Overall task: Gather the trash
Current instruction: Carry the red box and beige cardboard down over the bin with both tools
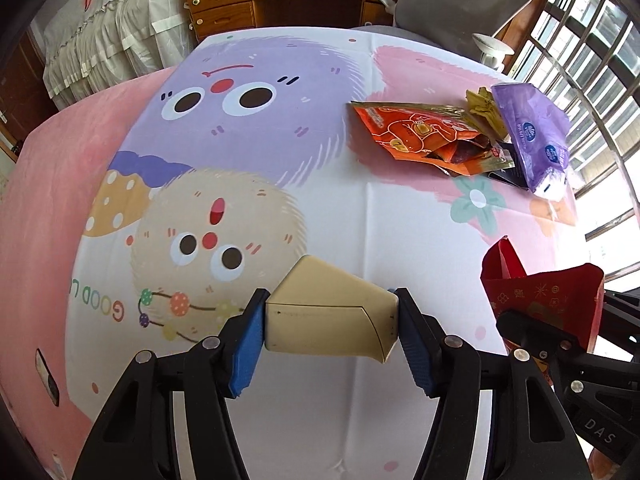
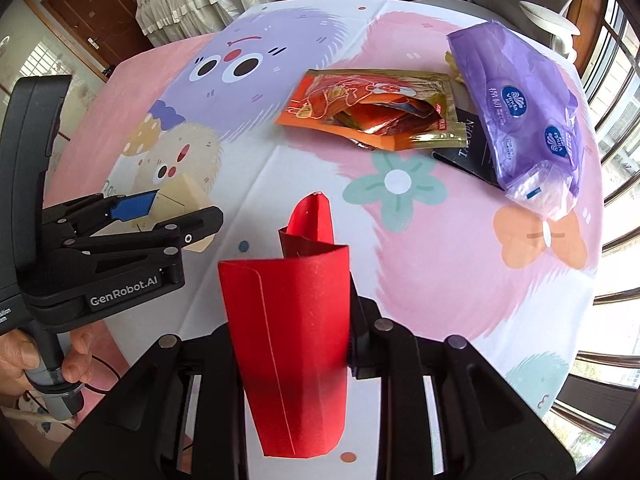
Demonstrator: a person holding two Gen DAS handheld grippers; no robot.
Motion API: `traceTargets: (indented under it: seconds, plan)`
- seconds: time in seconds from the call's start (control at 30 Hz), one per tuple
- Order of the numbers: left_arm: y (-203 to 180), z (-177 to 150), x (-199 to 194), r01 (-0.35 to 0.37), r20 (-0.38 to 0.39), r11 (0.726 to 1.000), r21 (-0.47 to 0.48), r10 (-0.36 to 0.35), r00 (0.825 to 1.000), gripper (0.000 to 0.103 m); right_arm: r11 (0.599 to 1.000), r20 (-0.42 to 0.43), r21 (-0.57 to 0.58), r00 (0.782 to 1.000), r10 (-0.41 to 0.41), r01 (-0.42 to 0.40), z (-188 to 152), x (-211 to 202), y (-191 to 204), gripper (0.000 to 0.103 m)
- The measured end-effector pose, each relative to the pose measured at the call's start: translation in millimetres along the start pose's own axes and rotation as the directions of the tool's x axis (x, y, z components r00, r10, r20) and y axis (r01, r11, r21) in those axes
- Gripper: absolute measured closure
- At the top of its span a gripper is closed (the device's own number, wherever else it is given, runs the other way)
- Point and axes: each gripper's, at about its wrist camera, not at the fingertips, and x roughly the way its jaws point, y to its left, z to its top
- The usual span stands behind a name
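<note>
The left gripper (image 1: 331,330) is clamped on a small beige cardboard box (image 1: 332,316) and the right gripper (image 2: 292,356) on a folded red paper envelope (image 2: 286,344), both seemingly lifted as trash, while an orange foil snack pouch (image 2: 368,110) and purple tissue pack (image 2: 520,116) wait far right.

The left gripper (image 2: 176,216) reads "GenRobot.AI", the tablecloth (image 1: 360,216) "GOOD", the purple tissue pack (image 2: 516,108) "Vinda".

Snack pouch (image 2: 370,110) on tablecloth (image 2: 420,240), tissue pack (image 2: 520,108) right — overlapping card (image 2: 468,152).
</note>
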Motion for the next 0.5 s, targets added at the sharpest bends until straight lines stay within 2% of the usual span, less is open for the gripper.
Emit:
traceTargets:
  seconds: [0.23, 0.5]
  plan:
    - [54, -72, -68, 0.072, 0.068, 0.993, 0.092, -0.078, 0.995, 0.042, 0.998, 0.041, 0.045, 0.998, -0.045, 0.043, -39, -21, 65, 0.081]
    - [123, -170, -123, 0.116, 0.099, 0.964, 0.237, -0.143, 0.985, 0.041, 0.979, 0.117, 0.181, 0.986, -0.117, 0.094, -129, -44, 166, 0.081]
